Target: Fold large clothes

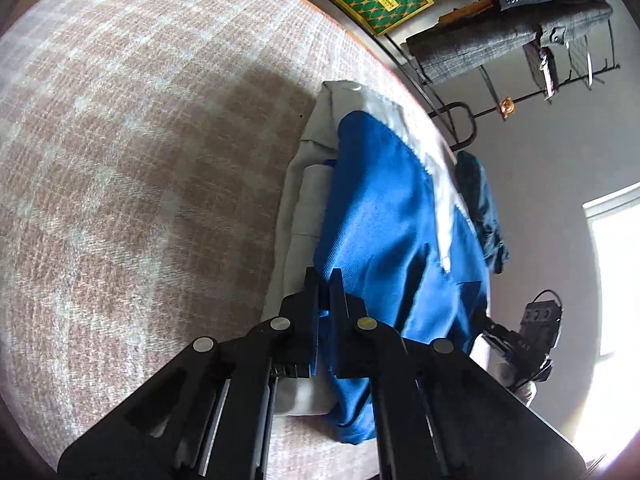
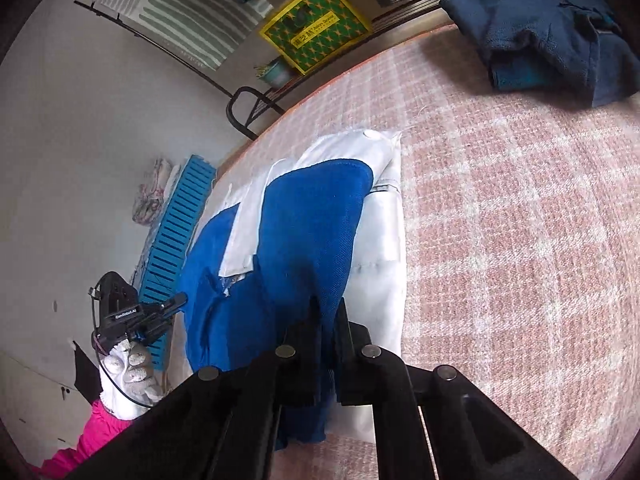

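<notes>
A large blue and white garment (image 1: 380,208) (image 2: 312,220) lies bunched on a pink plaid bedspread (image 1: 140,160) (image 2: 520,240), near the bed's edge. My left gripper (image 1: 324,276) is shut, with a fold of the blue cloth pinched between its fingers. My right gripper (image 2: 327,304) is shut the same way on another part of the blue cloth, beside the white panel (image 2: 380,260). Each wrist view shows the other gripper small at the garment's far side, the left gripper (image 2: 176,302) in a white-gloved hand (image 2: 128,360) with a pink sleeve.
A pile of dark blue clothes (image 2: 540,40) sits at the bed's far corner. Beyond the edge stand a metal rack with grey garments (image 1: 500,44), a yellow-green box (image 2: 316,26) and a blue slatted crate (image 2: 180,232). Bare bedspread spreads beside the garment.
</notes>
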Action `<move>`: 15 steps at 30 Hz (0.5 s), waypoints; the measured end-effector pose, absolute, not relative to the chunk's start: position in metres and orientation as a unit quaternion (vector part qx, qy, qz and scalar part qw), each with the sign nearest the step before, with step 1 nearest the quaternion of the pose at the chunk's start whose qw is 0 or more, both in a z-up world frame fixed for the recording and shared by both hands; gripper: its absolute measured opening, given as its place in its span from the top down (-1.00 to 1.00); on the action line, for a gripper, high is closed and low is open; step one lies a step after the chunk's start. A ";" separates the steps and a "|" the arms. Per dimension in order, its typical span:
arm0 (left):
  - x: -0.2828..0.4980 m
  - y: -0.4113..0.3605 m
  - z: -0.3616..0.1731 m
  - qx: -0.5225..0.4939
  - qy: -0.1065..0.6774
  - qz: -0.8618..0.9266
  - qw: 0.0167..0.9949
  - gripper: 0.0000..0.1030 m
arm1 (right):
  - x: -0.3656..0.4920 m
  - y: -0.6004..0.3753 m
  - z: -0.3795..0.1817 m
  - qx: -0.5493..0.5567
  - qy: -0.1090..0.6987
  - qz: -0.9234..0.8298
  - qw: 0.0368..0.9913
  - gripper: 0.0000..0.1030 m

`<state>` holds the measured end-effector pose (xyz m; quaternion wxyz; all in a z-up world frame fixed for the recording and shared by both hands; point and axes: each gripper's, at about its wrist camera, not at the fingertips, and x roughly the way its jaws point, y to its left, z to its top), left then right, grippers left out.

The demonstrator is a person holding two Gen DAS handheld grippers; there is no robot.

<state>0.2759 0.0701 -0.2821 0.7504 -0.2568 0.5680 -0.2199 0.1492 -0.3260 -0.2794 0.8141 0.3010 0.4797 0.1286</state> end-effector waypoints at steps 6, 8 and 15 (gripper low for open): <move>0.273 0.059 -0.265 -0.156 0.560 -0.218 0.784 0.90 | 0.151 -0.298 -0.275 0.191 0.506 0.117 0.833 0.77; 0.270 0.062 -0.242 -0.133 0.538 -0.219 0.803 0.89 | 0.142 -0.297 -0.253 0.153 0.490 0.106 0.851 0.46; 0.289 0.035 -0.183 -0.073 0.467 -0.223 0.852 0.89 | 0.156 -0.295 -0.195 0.108 0.392 0.082 0.910 0.29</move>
